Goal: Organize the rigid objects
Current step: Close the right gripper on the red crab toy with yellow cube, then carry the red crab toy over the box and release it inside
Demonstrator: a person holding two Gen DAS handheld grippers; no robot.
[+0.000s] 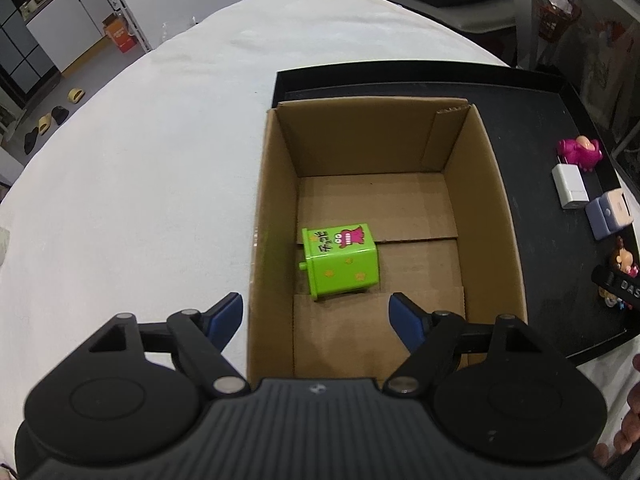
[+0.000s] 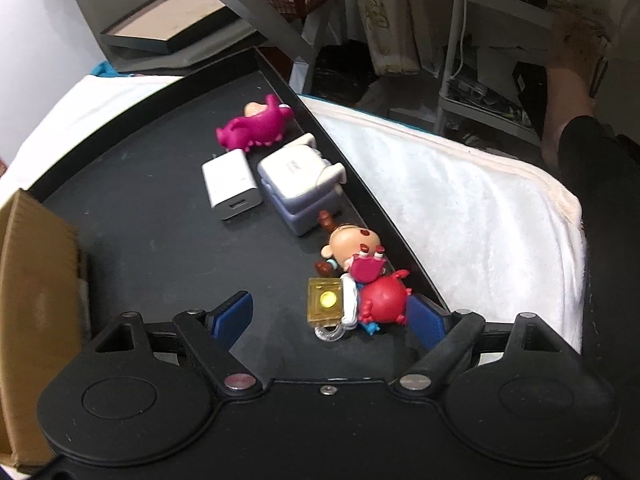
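1. The red round plastic figurine is lying on the black tray against its right rim, touching a small amber square keychain charm and a big-headed doll figure.
2. I am judging it light, stiff and slick, with small protruding bits that could snap; I am planning to take it across the round body.
3. My right gripper is hanging spread wide above it, nothing between the blue pads, the far pad just beside the figurine.
4. Further along the tray, 2 white chargers, a pale lilac box and a magenta bear toy are waiting.
5. My left gripper is hovering released over the brown cardboard box, where 1 green printed tin is lying on its side.
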